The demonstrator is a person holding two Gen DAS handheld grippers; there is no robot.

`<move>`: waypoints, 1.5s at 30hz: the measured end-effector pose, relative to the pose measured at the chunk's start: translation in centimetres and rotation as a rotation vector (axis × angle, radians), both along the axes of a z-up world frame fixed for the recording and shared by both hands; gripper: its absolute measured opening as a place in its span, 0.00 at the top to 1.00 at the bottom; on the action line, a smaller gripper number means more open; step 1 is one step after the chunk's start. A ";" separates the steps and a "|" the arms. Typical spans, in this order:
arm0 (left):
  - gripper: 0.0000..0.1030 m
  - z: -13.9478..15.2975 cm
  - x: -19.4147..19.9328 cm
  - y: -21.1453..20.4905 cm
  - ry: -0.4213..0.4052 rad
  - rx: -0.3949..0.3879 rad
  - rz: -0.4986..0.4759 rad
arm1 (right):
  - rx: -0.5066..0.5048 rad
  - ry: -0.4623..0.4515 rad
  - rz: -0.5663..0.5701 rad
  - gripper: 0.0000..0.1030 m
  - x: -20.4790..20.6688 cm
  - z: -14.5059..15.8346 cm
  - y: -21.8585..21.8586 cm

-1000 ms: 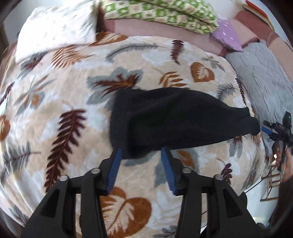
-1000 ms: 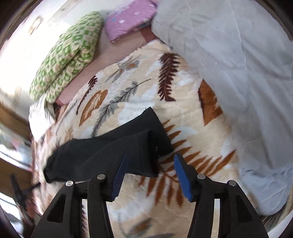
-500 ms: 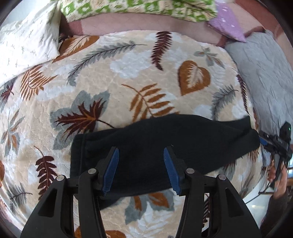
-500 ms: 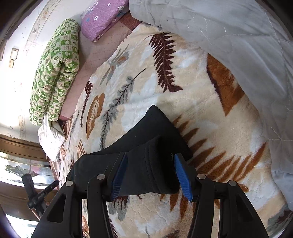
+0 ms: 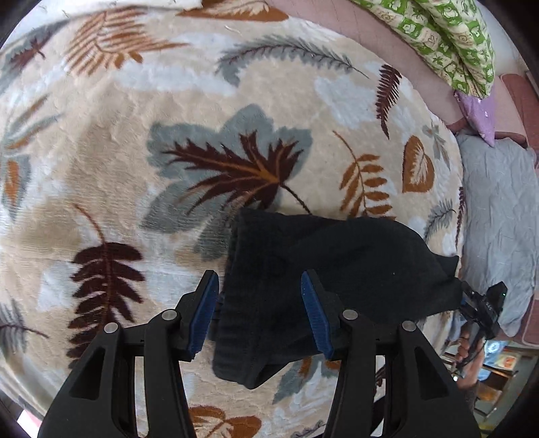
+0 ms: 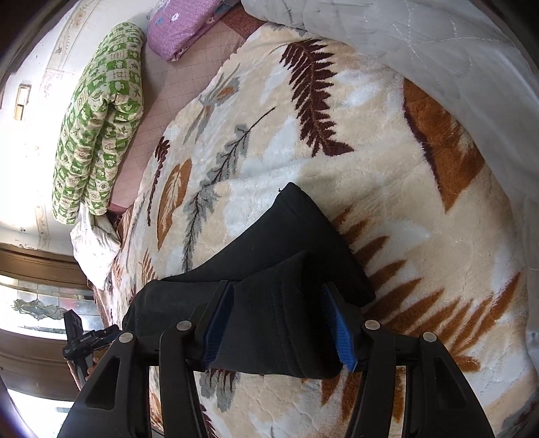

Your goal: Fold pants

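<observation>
Black pants (image 5: pixel 337 269) lie folded lengthwise on a leaf-patterned blanket (image 5: pixel 134 151). My left gripper (image 5: pixel 257 293) hangs open just above one end of them, a blue pad on each side of the cloth and neither pressing on it. In the right wrist view, the leg ends of the pants (image 6: pixel 286 236) lie stacked on the blanket (image 6: pixel 404 236). My right gripper (image 6: pixel 278 300) straddles the nearer leg end with its jaws opening and the fabric between them, ungripped. Each gripper also appears small at the edge of the other's view.
A grey quilt (image 6: pixel 438 50) covers the bed beside the blanket, close to the leg ends. A green patterned quilt (image 6: pixel 97 111) and a purple pillow (image 6: pixel 182 23) lie along the far side. A white pillow (image 6: pixel 94 242) sits at the far end.
My left gripper came forward and down over the pants and rolled, so their end now lies between its fingers. My right gripper sank over the leg ends and its jaws widened slightly.
</observation>
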State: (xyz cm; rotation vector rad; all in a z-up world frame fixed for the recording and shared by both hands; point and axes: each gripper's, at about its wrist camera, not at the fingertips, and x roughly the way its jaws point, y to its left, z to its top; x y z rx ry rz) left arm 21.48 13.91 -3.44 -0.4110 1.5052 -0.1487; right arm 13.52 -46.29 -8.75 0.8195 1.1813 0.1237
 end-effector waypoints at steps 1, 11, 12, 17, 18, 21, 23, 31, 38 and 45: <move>0.51 -0.1 0.1 -0.3 0.003 -0.016 -0.010 | -0.002 0.001 0.002 0.42 0.1 0.0 0.1; 0.70 2.0 -1.0 -2.8 -0.155 -0.127 -0.066 | -0.021 0.022 0.037 0.42 0.4 0.1 0.0; 0.75 1.9 -1.1 -3.0 -0.149 -0.126 -0.069 | -0.021 0.012 0.051 0.44 0.6 0.2 0.2; 0.80 0.7 -1.8 -3.7 -0.134 -0.114 -0.071 | -0.184 -0.003 0.224 0.93 1.9 2.2 2.7; 0.81 0.4 -1.9 -3.5 -0.130 -0.119 -0.059 | -0.236 -0.007 0.257 0.94 2.2 2.9 3.3; 0.82 -0.1 -2.0 -2.6 -0.129 -0.135 0.000 | -0.351 -0.057 0.303 0.94 2.9 5.3 4.2; 0.82 -0.3 -1.9 -1.8 -0.122 -0.143 0.040 | -0.397 -0.152 0.314 0.94 3.8 7.8 4.9; 0.82 -1.1 -2.4 -0.4 -0.098 -0.175 0.068 | -0.533 -0.405 0.417 0.93 3.7 8.7 7.3; 0.77 -1.1 -1.8 -1.6 -0.079 -0.163 0.005 | -0.487 -0.308 0.361 0.93 2.1 3.6 4.9; 0.88 1.2 -2.0 -0.5 -0.179 -0.085 0.083 | -0.476 -0.353 0.346 0.92 2.3 4.6 5.2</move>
